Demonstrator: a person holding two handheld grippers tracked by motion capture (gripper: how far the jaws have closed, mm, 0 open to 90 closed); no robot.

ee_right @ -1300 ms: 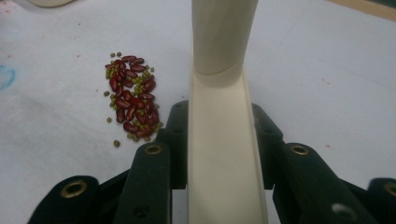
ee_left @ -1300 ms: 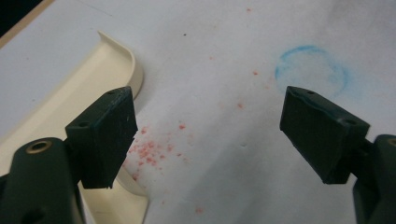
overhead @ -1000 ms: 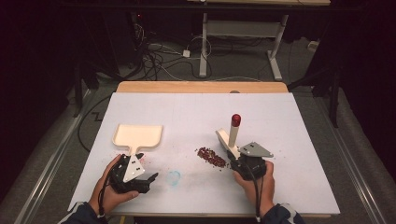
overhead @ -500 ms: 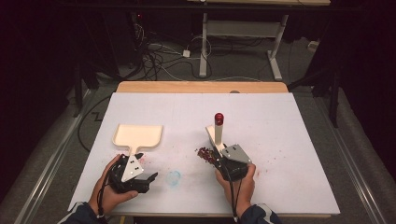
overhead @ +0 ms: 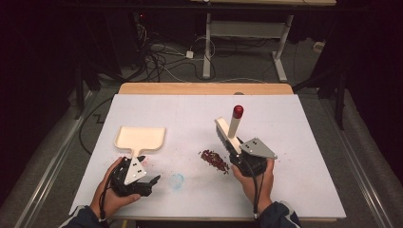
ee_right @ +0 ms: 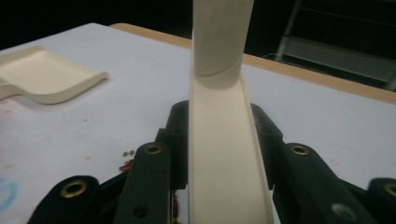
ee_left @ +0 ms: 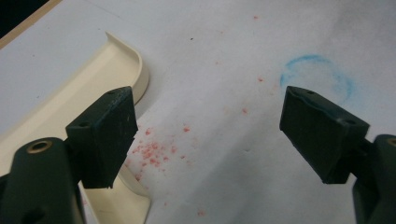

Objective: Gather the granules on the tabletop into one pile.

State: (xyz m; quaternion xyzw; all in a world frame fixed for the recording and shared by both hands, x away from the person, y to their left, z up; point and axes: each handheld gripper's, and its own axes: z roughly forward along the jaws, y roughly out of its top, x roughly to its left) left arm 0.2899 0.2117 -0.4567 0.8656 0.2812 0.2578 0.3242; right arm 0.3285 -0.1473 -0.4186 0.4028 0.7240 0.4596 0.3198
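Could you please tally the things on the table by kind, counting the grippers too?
Dustpan: 1
Brush: 1
Pile of red-brown crumbs: 1
Blue ring mark: 1
Grippers: 2, the left gripper and the right gripper
Total: 6

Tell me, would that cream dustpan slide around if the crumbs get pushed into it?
Probably. The dustpan looks like thin, stiff plastic, so likely light, and it lies flat on the smooth white table. The left tool stands open beside its handle, not holding it, so a push could shift it.
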